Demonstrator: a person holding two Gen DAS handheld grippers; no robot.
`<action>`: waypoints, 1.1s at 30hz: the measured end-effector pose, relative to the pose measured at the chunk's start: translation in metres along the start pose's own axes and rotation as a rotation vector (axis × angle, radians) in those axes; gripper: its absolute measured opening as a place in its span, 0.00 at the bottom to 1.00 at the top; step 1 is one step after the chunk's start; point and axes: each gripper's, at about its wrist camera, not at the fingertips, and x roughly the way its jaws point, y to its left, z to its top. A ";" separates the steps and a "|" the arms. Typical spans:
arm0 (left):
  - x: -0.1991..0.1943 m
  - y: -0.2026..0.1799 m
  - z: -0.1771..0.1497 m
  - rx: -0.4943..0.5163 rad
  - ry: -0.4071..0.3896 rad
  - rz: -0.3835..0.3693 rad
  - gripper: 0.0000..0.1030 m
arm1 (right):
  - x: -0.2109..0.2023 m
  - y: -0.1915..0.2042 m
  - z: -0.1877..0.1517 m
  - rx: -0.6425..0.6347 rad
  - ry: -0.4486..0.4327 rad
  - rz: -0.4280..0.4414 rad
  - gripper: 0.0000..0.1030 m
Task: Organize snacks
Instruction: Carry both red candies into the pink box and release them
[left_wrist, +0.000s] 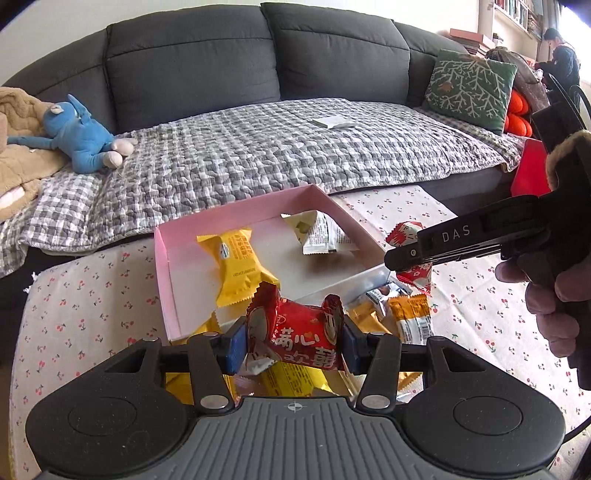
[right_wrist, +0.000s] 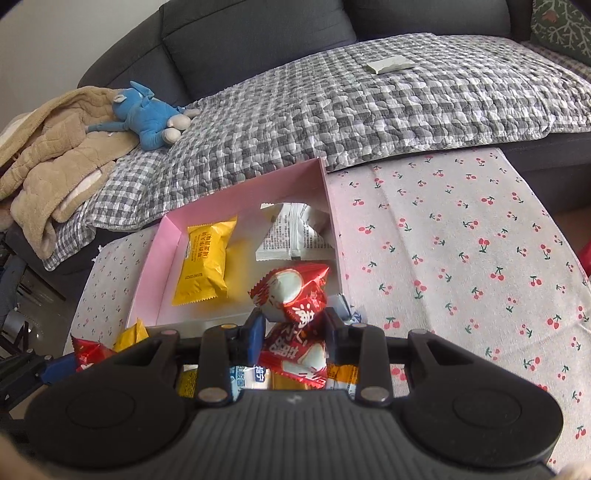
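Sitting on the cherry-print tablecloth (right_wrist: 461, 236), the pink box (right_wrist: 236, 192) holds a yellow packet (right_wrist: 205, 262) at nine o'clock and a white packet (right_wrist: 291, 236) at two o'clock. Each gripper is clenched on a snack: the left gripper (left_wrist: 293, 341) grasps a red candy (left_wrist: 295, 341), while the right gripper (right_wrist: 293, 330) grasps another red candy (right_wrist: 293, 299) at the box's near edge. More packets (left_wrist: 410, 317) lie outside the box at six o'clock.
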 end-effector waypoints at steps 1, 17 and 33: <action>0.004 0.001 0.005 0.000 -0.001 0.005 0.47 | 0.002 -0.001 0.002 0.003 -0.004 0.007 0.30; 0.100 0.025 0.054 -0.076 0.052 -0.010 0.47 | 0.040 -0.013 0.025 0.093 -0.040 0.121 0.30; 0.128 0.015 0.052 -0.022 0.060 0.037 0.78 | 0.036 -0.027 0.030 0.155 -0.094 0.134 0.61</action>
